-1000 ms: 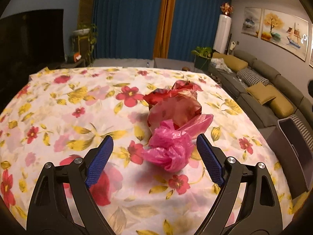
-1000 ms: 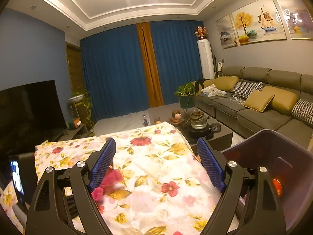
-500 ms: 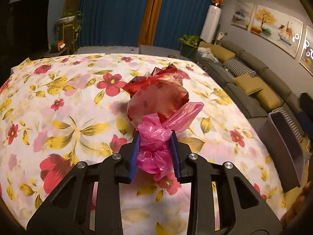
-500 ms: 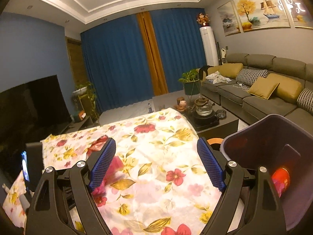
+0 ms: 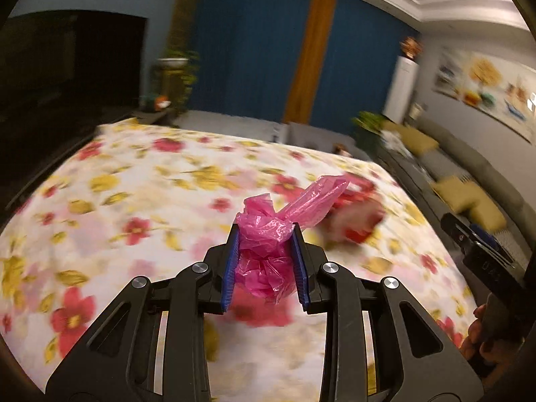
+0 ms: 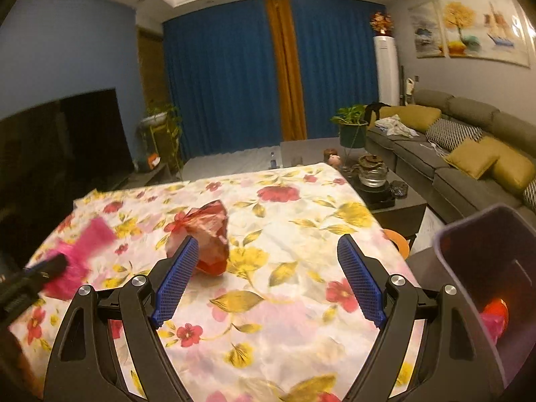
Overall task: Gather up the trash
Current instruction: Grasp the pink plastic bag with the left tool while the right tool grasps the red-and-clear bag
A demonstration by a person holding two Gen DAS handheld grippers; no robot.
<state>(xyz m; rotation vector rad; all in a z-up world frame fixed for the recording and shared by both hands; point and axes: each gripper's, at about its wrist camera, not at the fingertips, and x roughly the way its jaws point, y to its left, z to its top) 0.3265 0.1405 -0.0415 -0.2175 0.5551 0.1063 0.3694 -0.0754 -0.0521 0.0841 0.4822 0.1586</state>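
- The left claw [image 5: 264, 264] is clamped on a crumpled pink plastic bag [image 5: 268, 251], held just above the flowered cloth of the desk [image 5: 134, 201].
- The right claw [image 6: 268, 278] stands wide apart, holding nothing, over the desk.
- A red bag [image 6: 207, 234] lies on the cloth, near the left pad of the right claw.
- A purple bin [image 6: 485, 268] stands beside the desk's right edge, with red and pink trash inside.

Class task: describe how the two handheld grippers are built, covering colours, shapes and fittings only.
Both the left gripper and the right gripper have black plastic frames with triangular cut-outs, silver round screw heads at the joints, and flat blue fingers with a fine grid texture. No cables show.
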